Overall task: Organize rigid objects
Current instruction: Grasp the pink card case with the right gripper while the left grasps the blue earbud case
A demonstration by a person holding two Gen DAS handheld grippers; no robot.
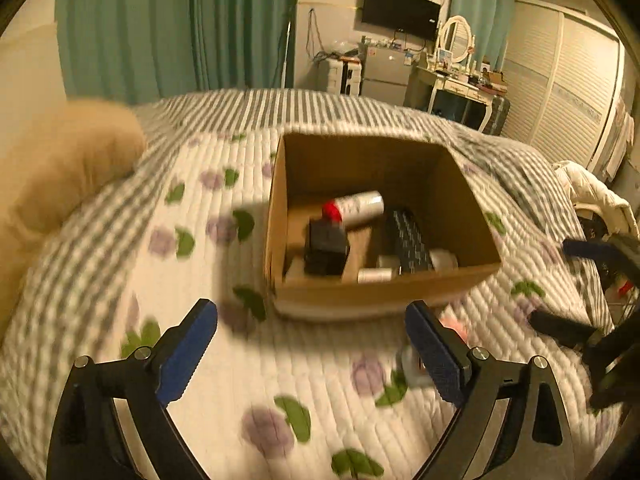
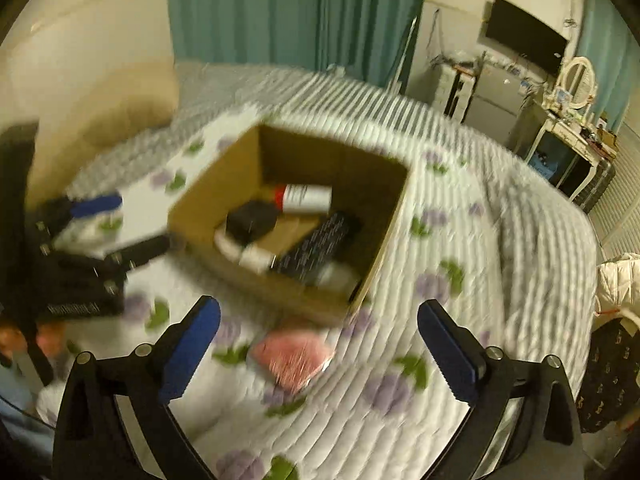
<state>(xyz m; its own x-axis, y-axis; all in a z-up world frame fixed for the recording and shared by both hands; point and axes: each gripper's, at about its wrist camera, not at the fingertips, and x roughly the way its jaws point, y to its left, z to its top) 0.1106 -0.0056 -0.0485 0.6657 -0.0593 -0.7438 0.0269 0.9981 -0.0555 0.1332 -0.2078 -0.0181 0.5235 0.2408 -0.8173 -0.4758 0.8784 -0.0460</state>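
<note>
Left gripper spread wide, empty, above the quilt. Right gripper also wide open, holding nothing — pink packet lies on the quilt between its fingers, just short of the cardboard box. Box already holds a red-capped spray can, a black block, a dark flat pack and white pieces. Mostly done, I judge — the pink packet and a small blurred item by the left gripper's right finger remain outside.
</note>
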